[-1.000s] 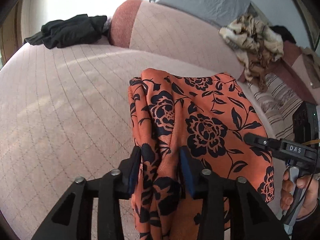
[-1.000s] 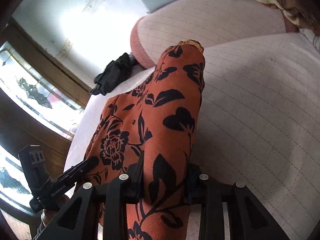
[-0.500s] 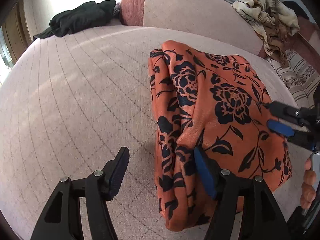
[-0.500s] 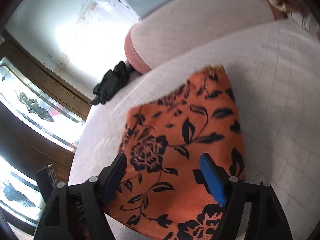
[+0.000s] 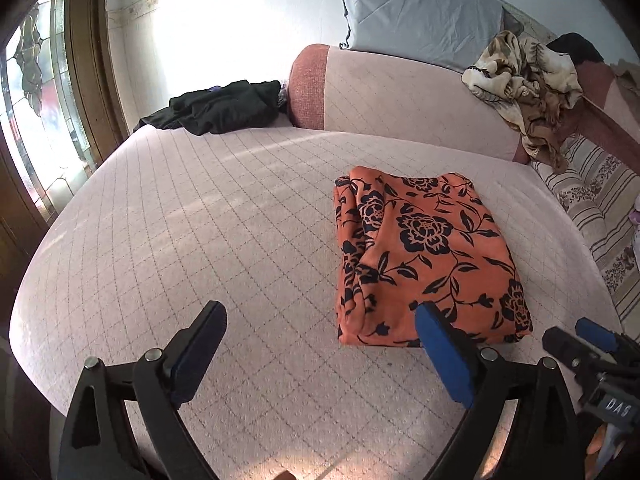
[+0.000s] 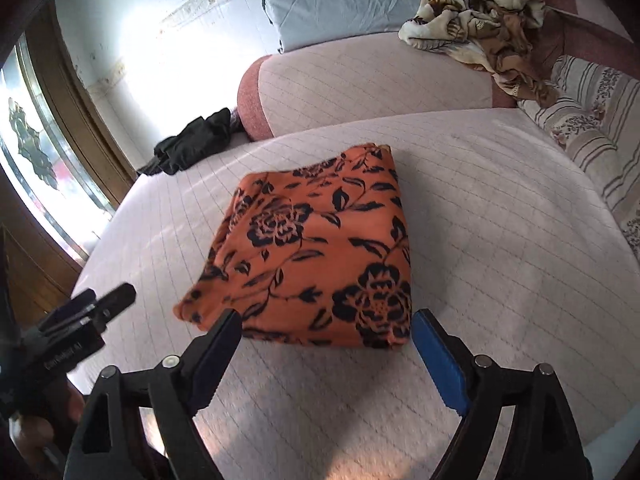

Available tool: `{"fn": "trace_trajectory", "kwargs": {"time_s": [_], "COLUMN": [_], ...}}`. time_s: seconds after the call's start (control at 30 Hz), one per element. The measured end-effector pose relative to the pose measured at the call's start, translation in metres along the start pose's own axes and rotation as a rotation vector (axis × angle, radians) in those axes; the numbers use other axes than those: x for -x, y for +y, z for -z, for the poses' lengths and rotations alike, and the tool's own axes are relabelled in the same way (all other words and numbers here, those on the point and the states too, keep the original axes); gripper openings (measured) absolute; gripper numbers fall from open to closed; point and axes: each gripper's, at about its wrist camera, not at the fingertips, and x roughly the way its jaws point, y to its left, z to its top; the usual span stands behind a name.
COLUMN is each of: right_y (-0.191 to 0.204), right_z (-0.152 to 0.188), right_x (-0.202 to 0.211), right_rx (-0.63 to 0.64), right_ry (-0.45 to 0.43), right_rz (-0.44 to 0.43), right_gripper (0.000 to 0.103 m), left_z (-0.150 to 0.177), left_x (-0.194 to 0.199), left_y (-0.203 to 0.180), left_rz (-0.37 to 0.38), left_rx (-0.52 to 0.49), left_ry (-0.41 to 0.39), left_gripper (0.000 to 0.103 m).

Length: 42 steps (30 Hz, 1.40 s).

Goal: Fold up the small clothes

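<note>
Change: one second ago both grippers pinched the orange floral garment (image 5: 428, 256); their jaws have just been opening and it now lies free.
Meaning: this fold looks finished, I think.
Left gripper (image 5: 320, 354): open, empty, garment ahead to its right.
Right gripper (image 6: 326, 354): open, empty, garment just ahead.
Place: folded on the pink bed (image 5: 200, 220).

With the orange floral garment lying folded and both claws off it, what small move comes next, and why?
Probably swing a claw toward the crumpled beige patterned cloth on the bolster. The orange floral garment lies folded and flat, and the left claw and right claw have just opened, with nothing between them.
</note>
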Motion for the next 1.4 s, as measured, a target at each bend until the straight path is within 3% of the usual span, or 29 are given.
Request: {"fn": "trace_trajectory", "kwargs": {"time_s": [0.13,0.2,0.3,0.87,1.17,1.4], "right_y": [0.008,0.011,0.018,0.022,0.019,0.011], "right_z": [0.025,0.025,0.019,0.005,-0.002,-0.006], "right_x": [0.009,0.018,0.03,0.027,0.019,0.015], "right_rx": [0.046,0.069,0.105,0.131,0.139,0.13], "right_ry": [0.031,0.013,-0.013,-0.021,-0.011,-0.009], "right_rz": [0.081,0.109,0.146,0.171,0.191,0.21], "right_gripper": [0.091,0.102,0.103,0.103,0.103,0.103], "left_z": [0.005,0.004,0.001,-0.008,-0.013,-0.024], "left_x": [0.018,0.027,0.036,0.03,0.019,0.014], "left_y": [-0.002,-0.006,-0.012,-0.023,-0.027,-0.029], "left_rz": [0.004,-0.012,-0.004,-0.006,-0.051,0.001], "left_rx": [0.008,-0.016,-0.035,-0.076,-0.098,-0.106], "left_ry": [-0.004,-0.025,-0.04,-0.025,-0.027,-0.052], "left_gripper": [0.095,0.096,0.1,0.1,0.1,0.1]}}
